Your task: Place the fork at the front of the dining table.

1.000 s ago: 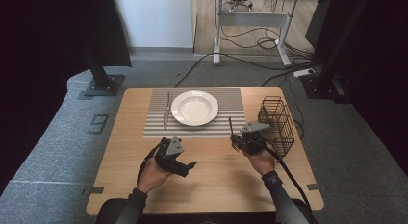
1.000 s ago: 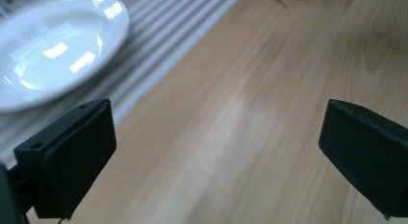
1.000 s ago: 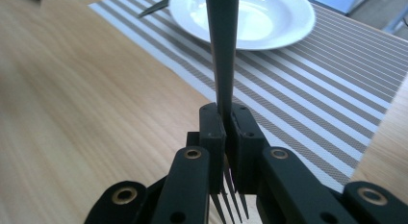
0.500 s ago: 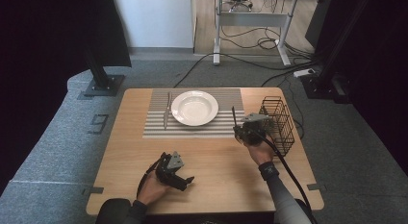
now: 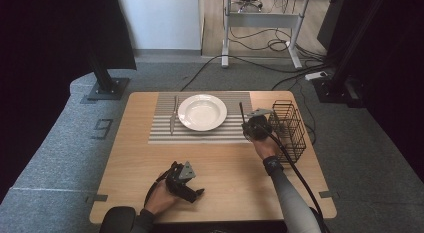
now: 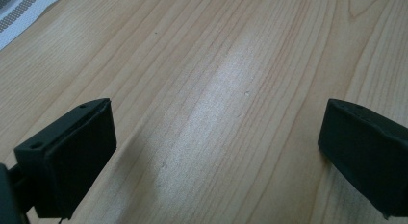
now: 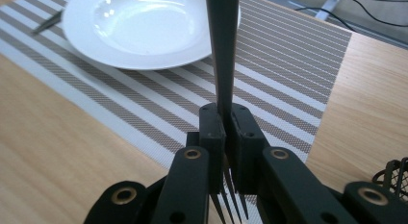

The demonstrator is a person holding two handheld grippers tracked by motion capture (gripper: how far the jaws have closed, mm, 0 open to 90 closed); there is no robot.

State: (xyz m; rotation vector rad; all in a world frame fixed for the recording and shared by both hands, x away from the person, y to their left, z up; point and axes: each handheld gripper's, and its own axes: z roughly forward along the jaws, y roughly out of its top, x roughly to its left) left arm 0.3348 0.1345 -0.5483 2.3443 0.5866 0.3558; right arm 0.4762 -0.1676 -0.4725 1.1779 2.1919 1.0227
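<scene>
Movement: right gripper (image 5: 253,127) has carried the fork (image 7: 222,51) from the tabletop's middle toward the placemat's (image 5: 165,133) right edge; left gripper (image 5: 186,183) has dropped back to the near edge.
Right gripper: clenched on the fork, tines toward the hand, handle pointing up and away so it can be laid flat.
Left gripper: released, jaws wide over bare wood, parked clear.
Plate (image 5: 202,112): centred on the placemat.
Knife (image 5: 173,118): left of the plate.
Wire basket (image 5: 290,129): right edge, beside the right gripper.
</scene>
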